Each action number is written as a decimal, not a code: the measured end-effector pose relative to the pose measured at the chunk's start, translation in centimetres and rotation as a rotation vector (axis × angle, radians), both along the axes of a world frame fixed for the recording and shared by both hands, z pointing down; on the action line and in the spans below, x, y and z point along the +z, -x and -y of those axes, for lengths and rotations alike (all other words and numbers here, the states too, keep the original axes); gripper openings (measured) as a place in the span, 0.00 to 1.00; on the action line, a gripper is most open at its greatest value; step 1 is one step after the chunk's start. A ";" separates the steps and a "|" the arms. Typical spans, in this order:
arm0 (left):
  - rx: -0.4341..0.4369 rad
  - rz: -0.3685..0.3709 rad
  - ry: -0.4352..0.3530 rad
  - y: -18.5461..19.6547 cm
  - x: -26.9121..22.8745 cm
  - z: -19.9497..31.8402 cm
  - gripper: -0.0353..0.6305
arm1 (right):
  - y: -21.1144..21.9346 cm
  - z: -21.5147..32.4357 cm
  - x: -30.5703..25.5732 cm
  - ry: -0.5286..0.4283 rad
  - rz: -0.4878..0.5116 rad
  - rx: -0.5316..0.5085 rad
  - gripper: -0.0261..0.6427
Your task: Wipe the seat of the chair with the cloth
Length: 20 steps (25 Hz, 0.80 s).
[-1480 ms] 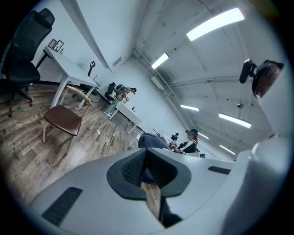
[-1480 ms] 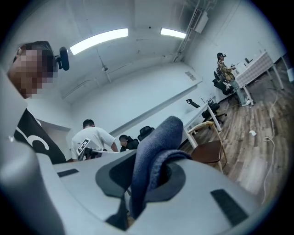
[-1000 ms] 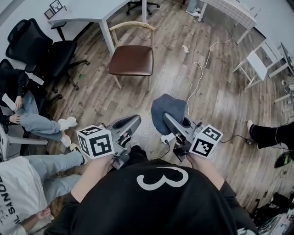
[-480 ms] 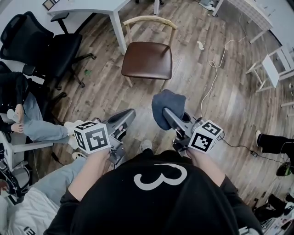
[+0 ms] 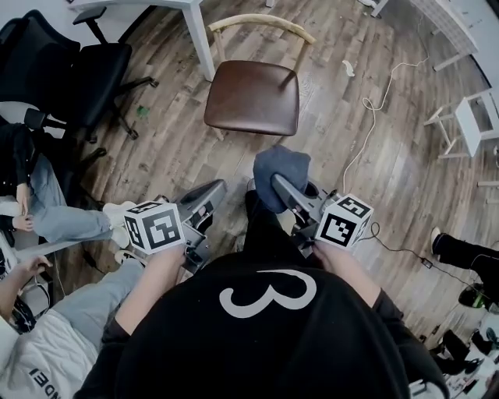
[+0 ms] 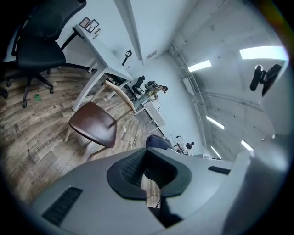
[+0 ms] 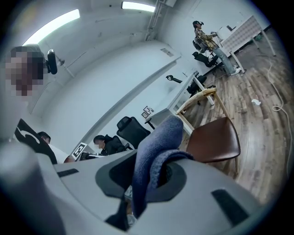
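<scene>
Brown padded seat (image 5: pixel 253 97) on the wooden-framed chair (image 5: pixel 261 23) is the biggest thing that matters here. It sits on the plank floor (image 5: pixel 382 171) at about 12 o'clock from the person in the head view. The curved backrest is on the far side and the open front edge faces back toward 6 o'clock. The seat is roughly square, so there's no real long axis to line up with, and nothing is lying on it.

The right gripper (image 5: pixel 278 187) is the nearer one, with the seat near it at roughly 12 o'clock, maybe a hair toward 11. Its jaws are clamped on the blue-grey cloth (image 5: pixel 281 165), which bunches up past the tips and hangs in the air short of the seat, not touching it.

The left gripper (image 5: pixel 212 192) has its jaws pressed nearly together with nothing between them, and the seat is off at about 1 o'clock from it.

Probably the next move is just carrying the right one forward and down so the cloth lands flat on the seat.
</scene>
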State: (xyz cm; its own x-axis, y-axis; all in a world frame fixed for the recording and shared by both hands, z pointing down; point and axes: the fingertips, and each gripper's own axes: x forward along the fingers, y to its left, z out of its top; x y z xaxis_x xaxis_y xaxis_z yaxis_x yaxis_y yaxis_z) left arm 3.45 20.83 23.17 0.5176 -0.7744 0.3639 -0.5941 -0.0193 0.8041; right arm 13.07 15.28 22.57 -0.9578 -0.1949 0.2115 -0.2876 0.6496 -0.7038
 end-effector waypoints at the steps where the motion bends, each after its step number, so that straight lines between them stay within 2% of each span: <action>1: -0.008 -0.001 0.012 0.5 0.5 1.0 0.08 | 0.5 1.1 0.5 0.008 -0.002 -0.005 0.11; 9: -0.034 0.026 0.159 3.8 6.9 11.0 0.08 | 3.3 11.7 5.1 0.104 -0.029 -0.027 0.11; 13: -0.012 0.066 0.244 5.2 10.3 15.1 0.08 | 4.8 16.5 8.3 0.173 -0.037 -0.031 0.11; 20: -0.011 0.043 0.321 5.2 15.0 20.5 0.08 | 6.4 22.0 14.4 0.218 -0.090 -0.030 0.11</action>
State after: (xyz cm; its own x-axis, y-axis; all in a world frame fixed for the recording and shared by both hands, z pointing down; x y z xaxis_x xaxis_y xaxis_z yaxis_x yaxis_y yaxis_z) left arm -1.71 0.38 38.21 0.4888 -0.6223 0.6114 -0.6263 0.2376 0.7425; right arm 6.65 -6.76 36.99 -0.9377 -0.1073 0.3305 -0.3387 0.4945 -0.8004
